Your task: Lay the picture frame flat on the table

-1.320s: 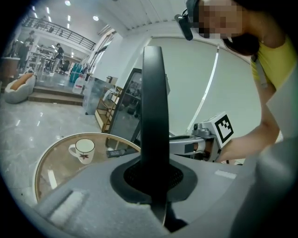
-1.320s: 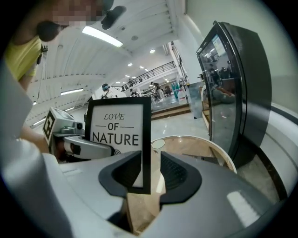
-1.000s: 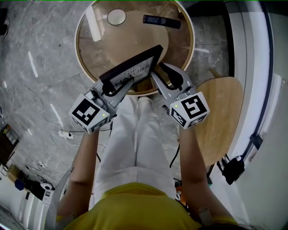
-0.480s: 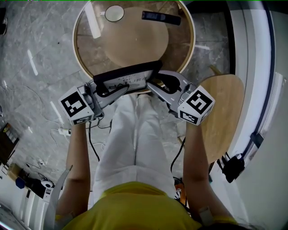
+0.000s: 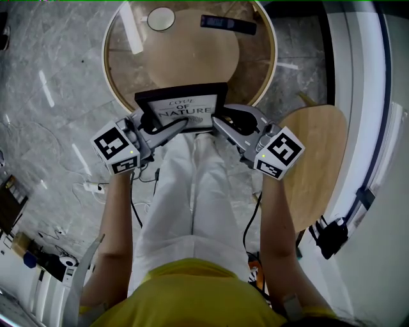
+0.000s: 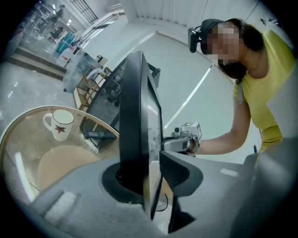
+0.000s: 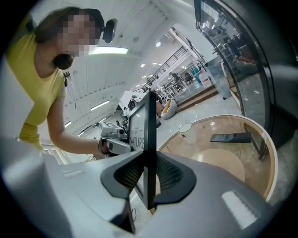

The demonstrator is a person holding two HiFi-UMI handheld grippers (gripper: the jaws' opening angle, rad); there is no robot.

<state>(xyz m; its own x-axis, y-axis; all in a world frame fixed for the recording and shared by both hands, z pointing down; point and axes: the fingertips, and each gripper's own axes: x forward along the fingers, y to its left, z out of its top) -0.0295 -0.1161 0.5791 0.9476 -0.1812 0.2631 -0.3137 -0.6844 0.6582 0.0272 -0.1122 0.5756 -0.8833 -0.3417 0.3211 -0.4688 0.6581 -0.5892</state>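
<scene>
Right gripper (image 5: 219,121) just closed on picture frame's (image 5: 182,105) edge

Open middle, clutter along the far rim
The bench (image 5: 124,73) lies bare across its middle and near half. A mug (image 5: 161,18) at far left and a remote (image 5: 228,24) at far right stand well apart, and the frame (image 5: 182,107) bars the near edge.

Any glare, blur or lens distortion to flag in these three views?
Head view: sharp, light streaks glare on the glass tabletop. Left gripper view: fisheye bending, dark corners, picture frame soft up close. Right gripper view: same fisheye, ceiling light blown out.
</scene>
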